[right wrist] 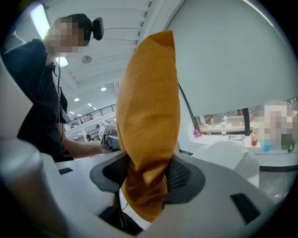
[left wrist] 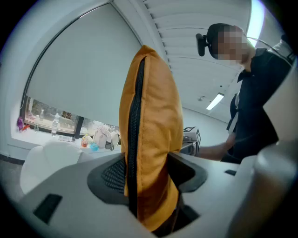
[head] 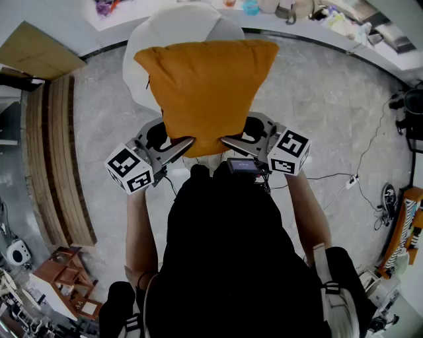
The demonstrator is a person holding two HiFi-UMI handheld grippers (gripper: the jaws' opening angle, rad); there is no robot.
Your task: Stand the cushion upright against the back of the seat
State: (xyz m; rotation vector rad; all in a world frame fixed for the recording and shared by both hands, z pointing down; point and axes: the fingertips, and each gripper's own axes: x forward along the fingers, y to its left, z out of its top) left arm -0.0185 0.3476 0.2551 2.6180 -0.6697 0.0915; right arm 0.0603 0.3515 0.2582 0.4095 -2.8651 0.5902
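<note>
- Two grippers on one cushion (head: 206, 92), and we see both clamped on its near edge in the head view.
- The left gripper (head: 177, 146) has its jaws fairly wide apart, but the pads are pressed onto the orange fabric. Its own view shows the cushion pinched narrower where it passes between them.
- The black zipper (left wrist: 134, 139) runs up the edge facing that camera.
- The right gripper (head: 232, 142) is in the same state: jaws spread, pads biting the fabric, with a crumpled fold hanging down between them (no zipper visible from this side).
- The two grippers sit near each other, tips angled inward towards the middle of the cushion's edge. Their marker cubes point out to either side.
- The cushion is off the floor (head: 330, 99) and carried only by the two grips. In both gripper views it stands on edge, with its top corner well above the jaws.
- The white seat (head: 142, 53) lies beyond and below the cushion, and in the head view the cushion overlaps it. We can't tell whether the far edge touches the seat.
- A slatted wooden bench (head: 59, 158) sits on the floor at the left, well apart from the seat.
- A cluttered counter (head: 310, 16) runs along the top of the head view.
- The person's forearms run back from each gripper under a black top.
</note>
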